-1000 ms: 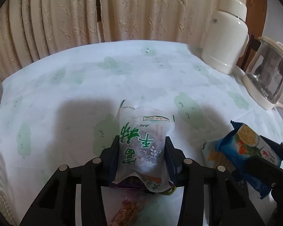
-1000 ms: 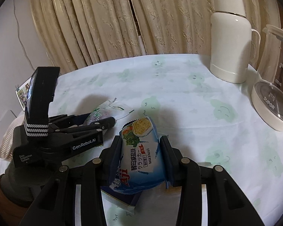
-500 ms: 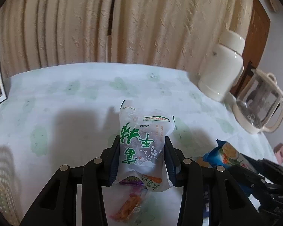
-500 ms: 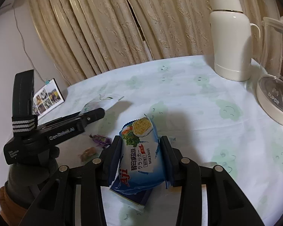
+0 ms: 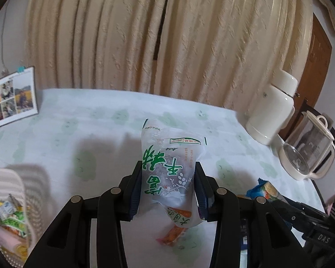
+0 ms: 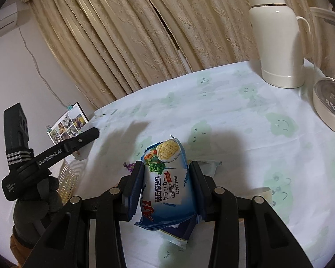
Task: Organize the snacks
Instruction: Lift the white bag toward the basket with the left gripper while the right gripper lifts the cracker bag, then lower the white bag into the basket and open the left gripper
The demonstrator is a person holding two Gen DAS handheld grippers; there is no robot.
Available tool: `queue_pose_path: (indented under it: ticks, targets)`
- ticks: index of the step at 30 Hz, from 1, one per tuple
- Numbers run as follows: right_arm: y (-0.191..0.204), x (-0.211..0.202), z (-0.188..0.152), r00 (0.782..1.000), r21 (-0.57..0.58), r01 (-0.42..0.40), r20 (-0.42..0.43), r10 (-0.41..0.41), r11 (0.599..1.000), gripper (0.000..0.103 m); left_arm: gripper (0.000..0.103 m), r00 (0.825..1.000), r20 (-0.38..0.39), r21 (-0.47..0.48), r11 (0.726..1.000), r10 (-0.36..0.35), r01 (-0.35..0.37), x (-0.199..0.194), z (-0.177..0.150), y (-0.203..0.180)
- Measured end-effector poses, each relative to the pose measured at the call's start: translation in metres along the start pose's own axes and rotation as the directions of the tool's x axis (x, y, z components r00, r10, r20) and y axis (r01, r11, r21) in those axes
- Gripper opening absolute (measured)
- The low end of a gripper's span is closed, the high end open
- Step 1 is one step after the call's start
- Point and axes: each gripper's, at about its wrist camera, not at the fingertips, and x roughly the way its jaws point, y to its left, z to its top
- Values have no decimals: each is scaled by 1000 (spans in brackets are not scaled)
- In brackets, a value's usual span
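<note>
My left gripper (image 5: 167, 178) is shut on a clear snack packet with green print (image 5: 169, 167), held up above the table. My right gripper (image 6: 166, 176) is shut on a blue soda biscuit packet (image 6: 167, 185), also lifted. A white slotted basket (image 5: 17, 192) with several small snacks sits at the lower left of the left wrist view; its corner (image 6: 67, 178) shows in the right wrist view under the left gripper's body (image 6: 47, 154). An orange wrapped snack (image 5: 174, 234) lies on the table below the left gripper. A purple candy (image 6: 129, 166) and another blue packet (image 6: 183, 230) lie beneath the right gripper.
A white thermos (image 6: 277, 33) and a glass kettle (image 6: 330, 102) stand at the back right of the table, which wears a white cloth with green prints (image 6: 234, 111). A photo card (image 5: 11, 98) leans at the back left. Beige curtains hang behind.
Both grippers have risen and swung left with their packets. The basket and photo card have come into the left wrist view; the orange snack now lies clear below.
</note>
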Motion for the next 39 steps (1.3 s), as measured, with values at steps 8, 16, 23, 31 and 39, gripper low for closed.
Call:
queue_pose_path:
  ticks: [8, 16, 23, 31, 39]
  targets:
    - [0, -1, -1, 996, 34, -89, -13, 90, 995, 38, 43, 996, 66, -31, 998, 57, -55, -27, -4, 17]
    - [-6, 4, -1, 991, 88, -131, -28, 134, 988, 39, 43, 985, 123, -102, 989, 120, -107, -54, -8, 44]
    - [-6, 5, -1, 989, 82, -140, -32, 143, 987, 39, 43, 970, 149, -127, 977, 191, -172, -69, -15, 63]
    - [-5, 6, -3, 988, 80, -147, -38, 151, 986, 39, 43, 945, 178, -148, 956, 276, -251, -91, -28, 84]
    - [-1, 9, -5, 988, 72, -144, -54, 147, 987, 39, 44, 921, 158, -208, 924, 355, -321, -105, -45, 120]
